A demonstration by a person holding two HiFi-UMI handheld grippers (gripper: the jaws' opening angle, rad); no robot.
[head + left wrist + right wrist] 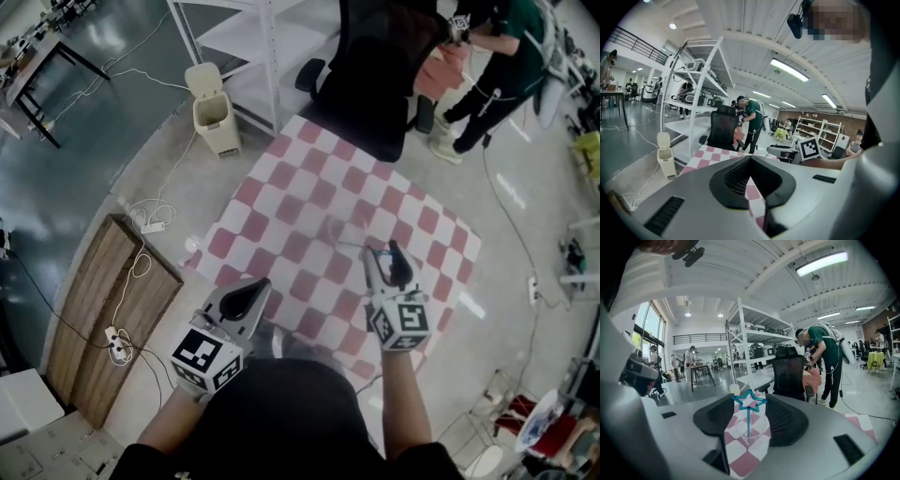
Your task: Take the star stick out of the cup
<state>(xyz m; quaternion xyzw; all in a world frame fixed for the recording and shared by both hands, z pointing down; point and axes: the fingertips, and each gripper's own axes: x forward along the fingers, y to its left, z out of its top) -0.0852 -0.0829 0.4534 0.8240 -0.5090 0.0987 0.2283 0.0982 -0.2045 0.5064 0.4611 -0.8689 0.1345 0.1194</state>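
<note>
The cup [334, 230] stands on the surface [309, 183] near its middle. The star stick [749, 401] stands with its lower end in the cup and its head between the right tongs [382, 253], which reach in from the near edge. The left tongs [255, 289] hang over the near edge, left of them. A chair [375, 84] stands at the far corner. A bin [214, 112] sits on the floor off the far left edge.

Between the jaws of the right gripper [381, 249] the star stick [749, 411] runs down into the cup [749, 431], whose clear wall is too faint to trace. From overhead that cup is only a pale smear just ahead of the jaws, the stick lost. The body of the left gripper [750, 158] hides the checked cloth [710, 153] beneath its jaws.
</note>
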